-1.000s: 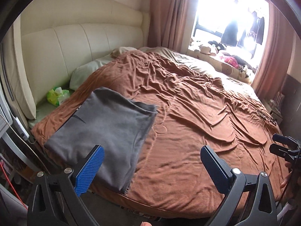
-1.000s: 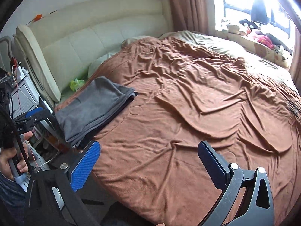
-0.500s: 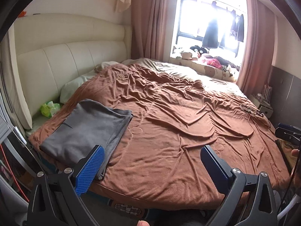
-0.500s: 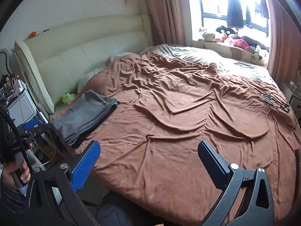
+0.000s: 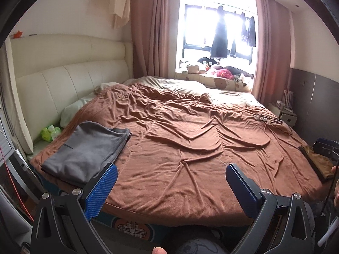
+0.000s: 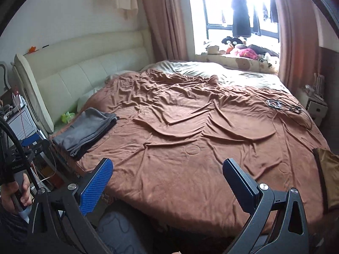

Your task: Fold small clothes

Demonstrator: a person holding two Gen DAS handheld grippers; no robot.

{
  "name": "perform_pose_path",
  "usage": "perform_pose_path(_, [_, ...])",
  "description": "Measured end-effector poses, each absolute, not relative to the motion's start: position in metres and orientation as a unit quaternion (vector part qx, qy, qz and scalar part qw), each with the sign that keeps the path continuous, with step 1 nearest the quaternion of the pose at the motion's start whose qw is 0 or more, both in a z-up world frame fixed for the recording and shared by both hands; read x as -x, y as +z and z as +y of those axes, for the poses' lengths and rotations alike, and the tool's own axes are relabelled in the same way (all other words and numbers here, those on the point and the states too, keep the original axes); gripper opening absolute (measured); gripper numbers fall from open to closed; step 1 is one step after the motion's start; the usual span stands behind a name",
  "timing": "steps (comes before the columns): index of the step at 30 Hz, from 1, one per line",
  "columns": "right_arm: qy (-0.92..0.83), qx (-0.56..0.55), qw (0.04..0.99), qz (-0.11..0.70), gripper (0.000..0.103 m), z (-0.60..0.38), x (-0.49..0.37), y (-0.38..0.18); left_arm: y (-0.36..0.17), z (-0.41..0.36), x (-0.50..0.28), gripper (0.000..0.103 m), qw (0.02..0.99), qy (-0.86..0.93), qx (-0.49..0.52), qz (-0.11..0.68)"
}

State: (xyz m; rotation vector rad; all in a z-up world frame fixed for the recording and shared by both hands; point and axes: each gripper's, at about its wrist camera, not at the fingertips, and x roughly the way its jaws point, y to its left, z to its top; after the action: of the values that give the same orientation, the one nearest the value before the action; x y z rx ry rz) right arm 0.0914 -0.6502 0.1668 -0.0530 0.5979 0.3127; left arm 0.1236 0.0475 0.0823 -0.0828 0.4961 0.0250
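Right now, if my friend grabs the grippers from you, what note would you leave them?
Left gripper: jaws open, holding nothing, off the near edge of the bed.
Right gripper: jaws open, also holding nothing.
Grey garment: lies folded on the brown blanket at the near left corner of the bed, close to the headboard. It looks done.
Gold-brown cloth: lies at the right edge of the bed; whether it is clothing I cannot tell.
Left: no other clothes to fold lie on the blanket; check the cloth on the right next.
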Motion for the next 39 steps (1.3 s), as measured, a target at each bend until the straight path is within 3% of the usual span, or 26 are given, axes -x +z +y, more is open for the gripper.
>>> perform_pose_path(39, [0.075, 0.03, 0.975, 0.208, 0.103, -0.688, 0.037, 0.107, 0.06, -0.054, -0.013, 0.103, 0.984, -0.02, 0.026, 0.175])
